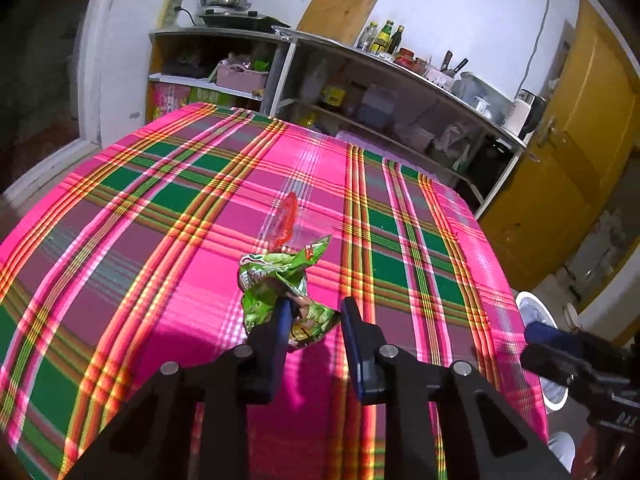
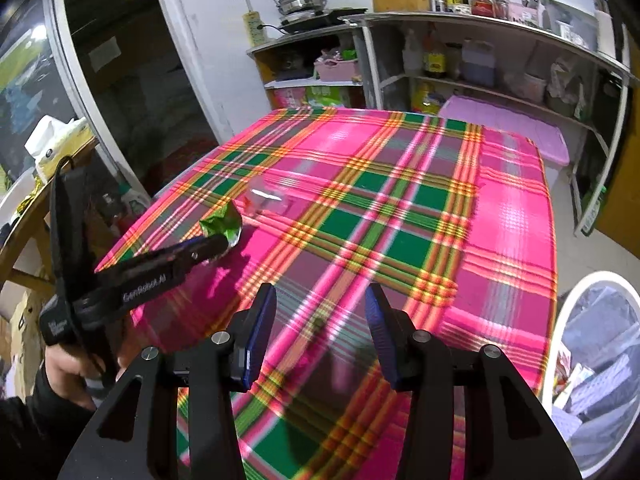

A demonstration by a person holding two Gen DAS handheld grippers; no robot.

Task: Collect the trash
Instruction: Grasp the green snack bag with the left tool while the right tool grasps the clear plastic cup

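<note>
Right wrist view picks out white lettering along the left gripper (image 2: 224, 240), reading roughly "GenRobot.AI", while a smaller label on its handle block is too tiny to read. The green snack wrapper (image 1: 280, 280) carries printed characters, but the crumpling and blur make them unreadable. From the left wrist view, the left gripper (image 1: 316, 316) has its 2 blue pads drawn in around the wrapper's near end; the left pad presses into the foil, whereas contact on the right pad is hard to confirm, so I cannot tell whether the grasp is firm. The wrapper sits on the pink and green plaid tablecloth (image 1: 120, 220), near the middle, with a clear wrapper with a red end (image 1: 286, 216) just beyond it. The right gripper (image 2: 320, 320) hangs above the cloth with its fingers spread and nothing between them. A hand (image 2: 72, 368) in a dark sleeve holds the left tool's grip, tilted downward. A white bin (image 2: 568, 320) lined with plastic stands beside the table, cut off by the frame edge.
</note>
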